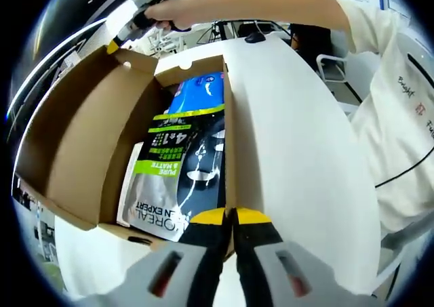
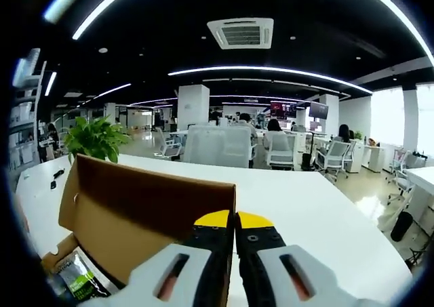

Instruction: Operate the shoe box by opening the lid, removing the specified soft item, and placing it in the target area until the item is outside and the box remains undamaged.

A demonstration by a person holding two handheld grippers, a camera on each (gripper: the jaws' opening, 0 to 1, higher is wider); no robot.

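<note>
A brown cardboard shoe box (image 1: 229, 131) lies on a white table with its lid (image 1: 74, 144) swung open to the left. Inside lie a soft black, white and green L'Oreal pouch (image 1: 180, 178) and a blue packet (image 1: 196, 90) beyond it. My left gripper (image 1: 232, 217) is shut on the near end of the box's right wall. A hand holds my right gripper (image 1: 112, 47) at the lid's far corner. In the right gripper view, that gripper (image 2: 234, 219) is shut at the edge of the lid (image 2: 149, 205), and the pouch (image 2: 78, 280) peeks out low on the left.
The white table (image 1: 298, 131) stretches wide to the right of the box, with a small black object (image 1: 255, 36) at its far end. A person's white sleeve (image 1: 400, 117) is at the right. A potted plant (image 2: 95, 139) and office chairs (image 2: 217, 148) stand beyond the table.
</note>
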